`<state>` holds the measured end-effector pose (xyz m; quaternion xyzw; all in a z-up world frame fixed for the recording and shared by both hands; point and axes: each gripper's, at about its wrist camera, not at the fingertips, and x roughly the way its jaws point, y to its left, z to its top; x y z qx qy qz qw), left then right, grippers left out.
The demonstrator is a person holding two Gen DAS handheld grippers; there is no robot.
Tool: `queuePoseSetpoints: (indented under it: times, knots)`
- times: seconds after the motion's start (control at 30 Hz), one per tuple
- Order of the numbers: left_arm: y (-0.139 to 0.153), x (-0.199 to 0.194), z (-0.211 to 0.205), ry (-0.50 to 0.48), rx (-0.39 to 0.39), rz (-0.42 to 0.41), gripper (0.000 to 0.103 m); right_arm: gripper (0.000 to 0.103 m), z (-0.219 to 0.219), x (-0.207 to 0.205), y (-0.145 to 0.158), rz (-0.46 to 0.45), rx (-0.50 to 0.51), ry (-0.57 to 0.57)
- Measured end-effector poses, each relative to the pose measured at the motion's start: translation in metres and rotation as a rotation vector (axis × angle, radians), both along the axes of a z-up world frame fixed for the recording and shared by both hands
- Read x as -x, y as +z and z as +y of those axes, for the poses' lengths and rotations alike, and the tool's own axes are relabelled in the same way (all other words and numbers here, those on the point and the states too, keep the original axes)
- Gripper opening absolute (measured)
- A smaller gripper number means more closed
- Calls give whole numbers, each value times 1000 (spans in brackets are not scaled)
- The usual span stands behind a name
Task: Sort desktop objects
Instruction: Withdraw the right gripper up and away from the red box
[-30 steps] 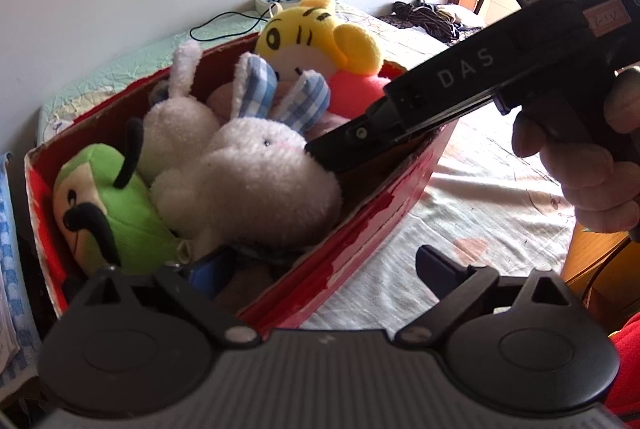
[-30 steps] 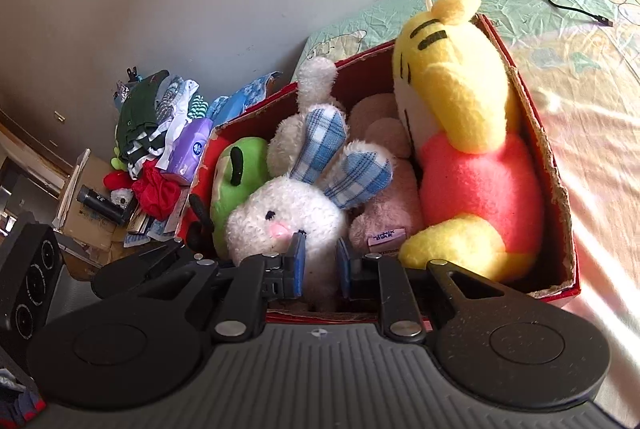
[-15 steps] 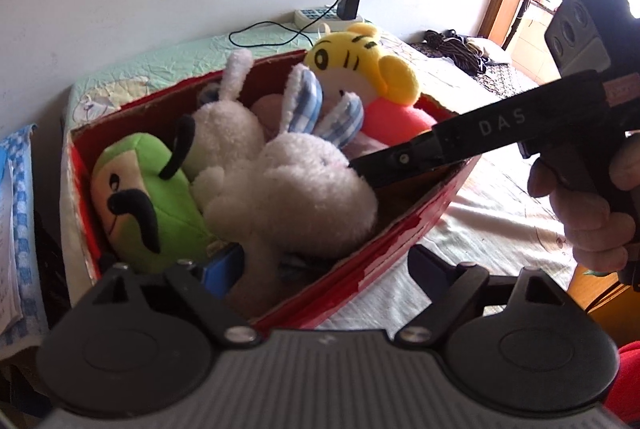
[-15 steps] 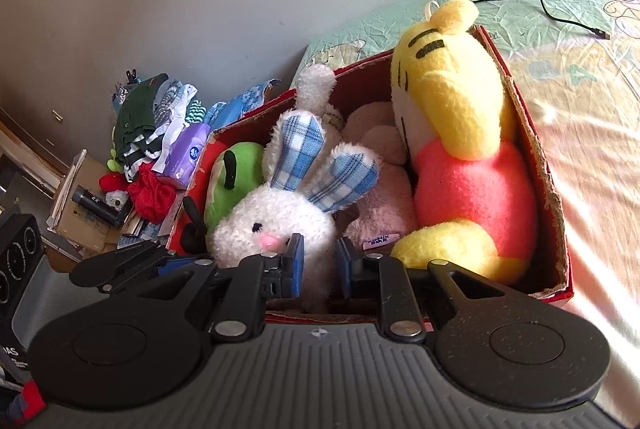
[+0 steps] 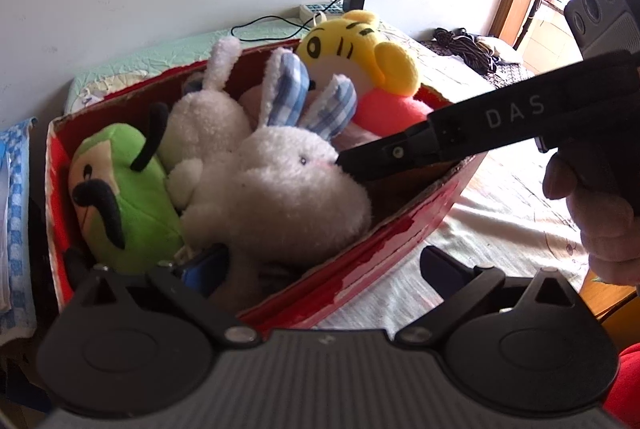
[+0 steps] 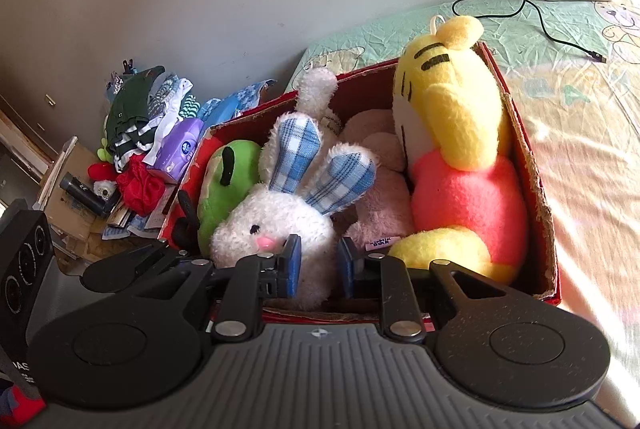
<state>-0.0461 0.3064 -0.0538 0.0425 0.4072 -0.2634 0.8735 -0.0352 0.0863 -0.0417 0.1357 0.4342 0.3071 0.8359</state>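
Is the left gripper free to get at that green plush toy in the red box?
Probably yes. The left gripper is open, straddling the red box wall, and the green plush lies uncovered just ahead of its inner finger; only the white bunny crowds its side.

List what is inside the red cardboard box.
Red cardboard box: a white bunny with plaid ears, a second white bunny, a green plush, a pink plush and a yellow tiger plush. The box floor beneath them is covered.
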Motion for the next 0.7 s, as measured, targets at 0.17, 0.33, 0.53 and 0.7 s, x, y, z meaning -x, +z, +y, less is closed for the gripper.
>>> queuePoseSetpoints:
  times: [0.17,0.33,0.53,0.7]
  knots:
    - [14,9,10,82,14,-26,98,27,-3,3,6,-27,-4,27]
    - [20,20,13,207,39,-36,98,27,-7,4,8,-35,12,38]
    - [31,18,4,399,16,-10,98,28,-17,7,16,-63,29,46]
    - [40,18,-11,545,-58,7,100,37,-26,7,23,-83,37,57]
